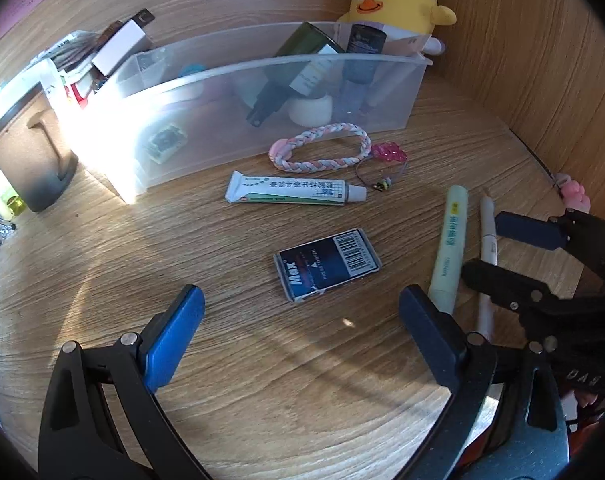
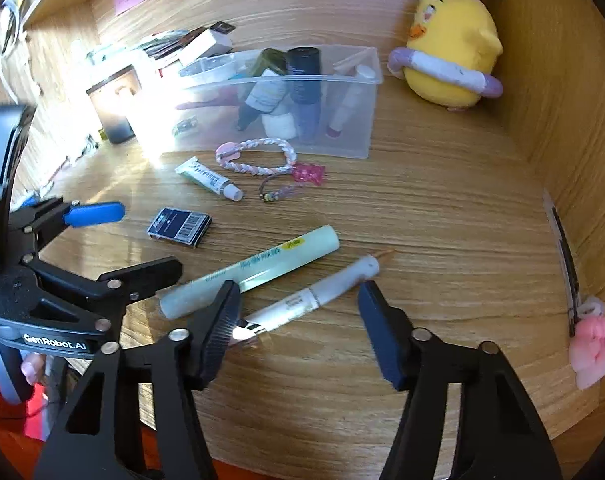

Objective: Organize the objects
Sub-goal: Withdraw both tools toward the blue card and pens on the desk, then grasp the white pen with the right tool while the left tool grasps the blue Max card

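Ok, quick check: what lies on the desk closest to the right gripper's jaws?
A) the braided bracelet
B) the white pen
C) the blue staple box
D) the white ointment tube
B: in the right wrist view the white pen lies between the open jaws of the right gripper, while the tube, bracelet and staple box sit farther off.

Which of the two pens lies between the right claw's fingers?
The thin white pen; the fatter pale green one lies beside it, outside the right gripper.
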`<state>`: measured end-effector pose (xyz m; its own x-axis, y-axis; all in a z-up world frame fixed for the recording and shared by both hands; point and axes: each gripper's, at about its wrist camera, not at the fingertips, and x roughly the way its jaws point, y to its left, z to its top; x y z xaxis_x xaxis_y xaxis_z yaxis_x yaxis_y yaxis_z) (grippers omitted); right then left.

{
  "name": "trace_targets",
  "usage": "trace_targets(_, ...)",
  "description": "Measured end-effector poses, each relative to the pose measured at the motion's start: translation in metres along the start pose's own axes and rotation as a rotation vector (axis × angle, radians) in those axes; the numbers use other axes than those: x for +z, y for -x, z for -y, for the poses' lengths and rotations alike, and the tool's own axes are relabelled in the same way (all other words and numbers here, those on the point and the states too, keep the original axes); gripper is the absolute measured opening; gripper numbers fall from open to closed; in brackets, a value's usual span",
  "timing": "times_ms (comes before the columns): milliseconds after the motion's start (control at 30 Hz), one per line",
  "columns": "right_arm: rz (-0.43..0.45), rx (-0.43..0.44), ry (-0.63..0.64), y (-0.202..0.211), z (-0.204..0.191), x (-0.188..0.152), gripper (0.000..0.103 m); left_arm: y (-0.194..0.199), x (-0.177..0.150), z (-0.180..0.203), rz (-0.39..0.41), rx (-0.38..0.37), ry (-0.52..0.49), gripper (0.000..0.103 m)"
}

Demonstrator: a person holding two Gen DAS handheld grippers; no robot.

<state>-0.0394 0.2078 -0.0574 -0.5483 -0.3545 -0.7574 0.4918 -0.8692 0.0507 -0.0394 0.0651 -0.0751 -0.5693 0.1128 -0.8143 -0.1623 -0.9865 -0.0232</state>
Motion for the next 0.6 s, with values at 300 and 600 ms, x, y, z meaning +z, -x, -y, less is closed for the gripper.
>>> trace_targets(300, 0.015, -0.018, 0.04, 0.004, 0.009, -0.002, 0.011, -0.004, 0.006, 0.009, -0.003, -0.009, -0.003, 0.099)
trace_targets(600, 0.039, -0.036, -0.015, 0.007, 0.028, -0.003, 0.01, -0.002, 0.009, 0.006, 0.031, 0.03, 0.02, 0.052)
